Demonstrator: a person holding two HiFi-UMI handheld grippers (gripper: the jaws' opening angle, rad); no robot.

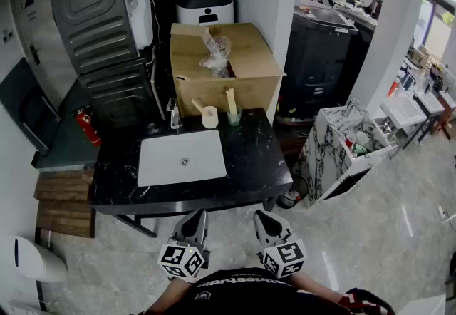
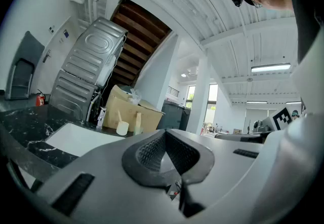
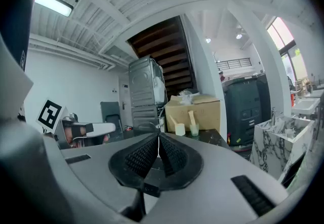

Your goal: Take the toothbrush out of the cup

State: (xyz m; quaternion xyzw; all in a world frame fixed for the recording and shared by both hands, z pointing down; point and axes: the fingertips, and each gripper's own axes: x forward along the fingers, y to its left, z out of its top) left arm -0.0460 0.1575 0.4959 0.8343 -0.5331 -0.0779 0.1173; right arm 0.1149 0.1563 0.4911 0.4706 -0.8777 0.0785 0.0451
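Black marbled counter (image 1: 249, 164) straight ahead, with a white sink (image 1: 182, 157) set into its top. At the back edge, just in front of a cardboard box (image 1: 224, 64), two cups side by side and slightly apart. On the left, white cup (image 1: 209, 118) with a pale toothbrush (image 1: 197, 104) inside, handle leaning out to the left. On the right, green-tinted clear cup (image 1: 234, 119) with a second brush (image 1: 230, 97) inside, nearly upright. Tap (image 1: 174, 116) just left of the white cup. Red fire extinguisher (image 1: 87, 126) down on the left of the counter, white marbled stand (image 1: 335, 150) off to its right.

Left gripper (image 1: 197, 216) low in the head view, close to the person's body and short of the counter's front edge. Jaws clenched, ribbed pads pressed together, nothing between them. Right gripper (image 1: 261, 217) beside it, the two a little apart. Jaws likewise clamped together and empty. Both pointed toward the counter, well apart from the cups and touching neither brush.
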